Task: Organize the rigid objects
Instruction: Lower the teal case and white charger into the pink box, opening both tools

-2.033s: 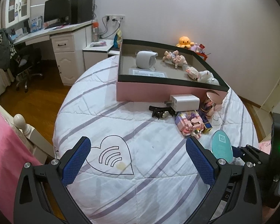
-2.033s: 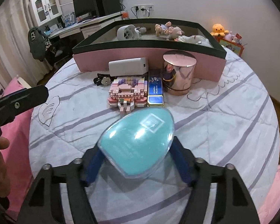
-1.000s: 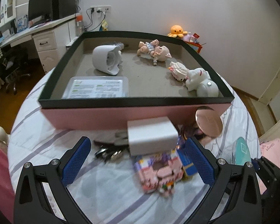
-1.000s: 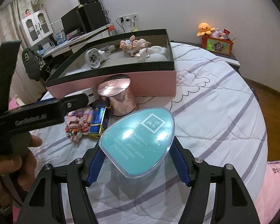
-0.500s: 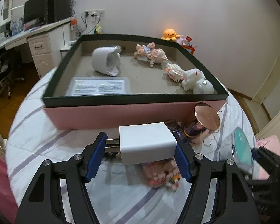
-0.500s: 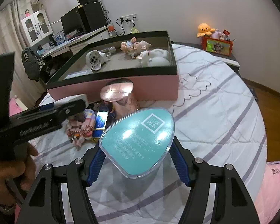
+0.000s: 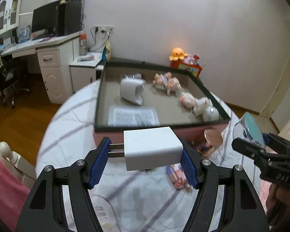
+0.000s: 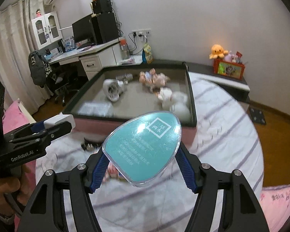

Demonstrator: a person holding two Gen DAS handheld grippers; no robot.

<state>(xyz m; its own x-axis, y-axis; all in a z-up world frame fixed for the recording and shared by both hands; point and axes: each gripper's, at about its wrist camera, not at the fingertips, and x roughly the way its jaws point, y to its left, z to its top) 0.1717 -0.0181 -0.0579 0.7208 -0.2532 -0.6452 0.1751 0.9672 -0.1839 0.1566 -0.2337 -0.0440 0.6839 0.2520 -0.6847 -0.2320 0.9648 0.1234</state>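
My left gripper (image 7: 145,160) is shut on a white charger block (image 7: 151,147), its two metal prongs pointing left against the left pad, lifted above the bed. My right gripper (image 8: 141,164) is shut on a teal egg-shaped clear case (image 8: 142,150), also held in the air. The same teal case (image 7: 249,128) shows at the right of the left wrist view, and the charger block (image 8: 60,120) at the left of the right wrist view. Ahead lies the pink storage box (image 7: 160,104) with a dark rim, holding a white device (image 7: 131,91), small dolls and a flat packet.
On the striped bedspread (image 7: 145,193) in front of the box lie a rose-gold round tin (image 7: 212,135), a pink brick model (image 7: 178,176) and a dark small item (image 8: 90,145). A desk with a monitor (image 7: 46,19) stands at the back left; a person's hand (image 8: 3,189) holds the left gripper.
The left gripper closed on the white charger block and lifted it off the bed. Both grippers rose, so the box now looks lower and farther away. The teal case stayed gripped.
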